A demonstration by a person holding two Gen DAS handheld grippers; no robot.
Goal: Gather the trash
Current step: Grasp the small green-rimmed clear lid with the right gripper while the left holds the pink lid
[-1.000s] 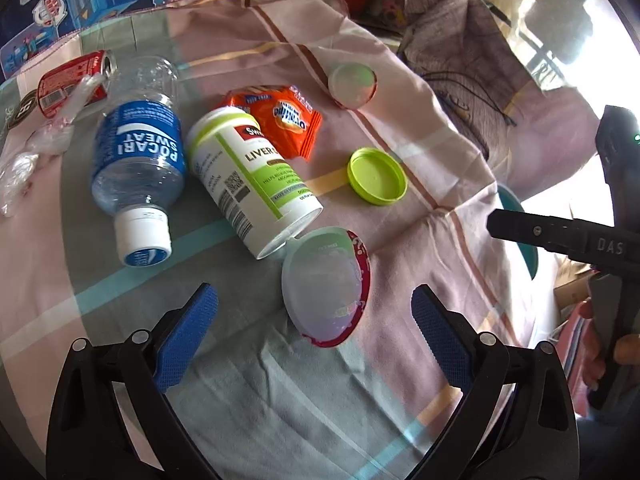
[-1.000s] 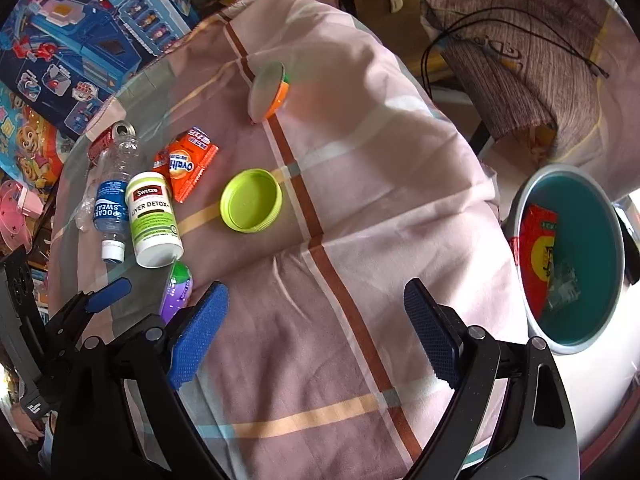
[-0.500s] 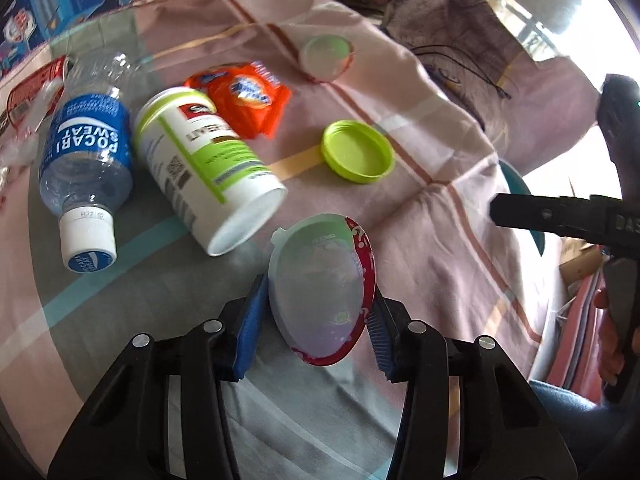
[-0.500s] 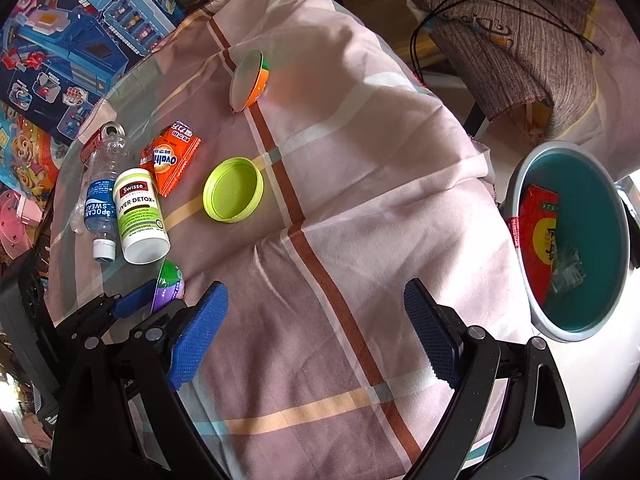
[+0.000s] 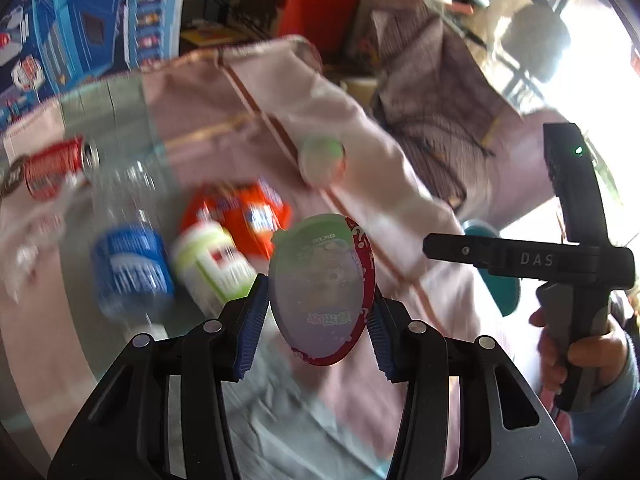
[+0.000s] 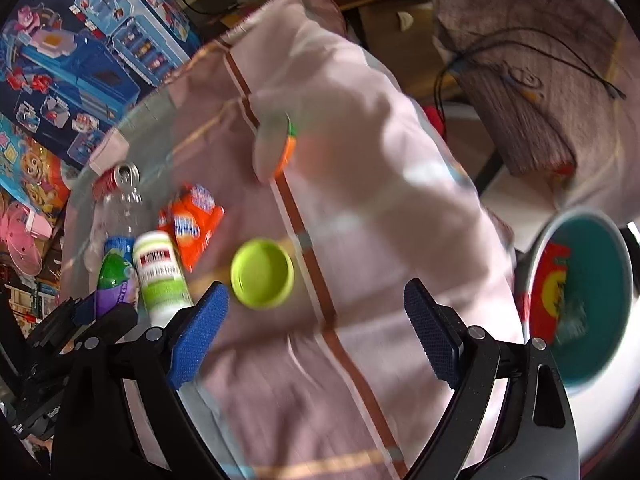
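My left gripper [image 5: 316, 320] is shut on a clear snack cup with a red rim [image 5: 320, 288], held up off the striped cloth [image 5: 360, 184]. The right wrist view shows that cup [image 6: 114, 284] as green and purple at the far left. My right gripper [image 6: 316, 332] stands open above the cloth with nothing between its fingers. A lime green lid [image 6: 262, 272] lies just ahead of its left pad. On the cloth also lie a white supplement bottle [image 6: 162, 280], an orange snack packet [image 6: 192, 228], a clear water bottle [image 6: 120, 216], a red can [image 6: 116, 180] and a small orange-rimmed cup [image 6: 276, 148].
A teal bin [image 6: 580, 296] with a red wrapper inside stands low beside the table's right edge. A brown cloth-covered chair [image 6: 540, 80] is behind it. Colourful toy boxes [image 6: 80, 60] line the far left. A hand [image 5: 580, 344] holds the right gripper's handle.
My left gripper closed on the red-rimmed cup and lifted it off the cloth. The right gripper stayed open and drifted toward the green lid.
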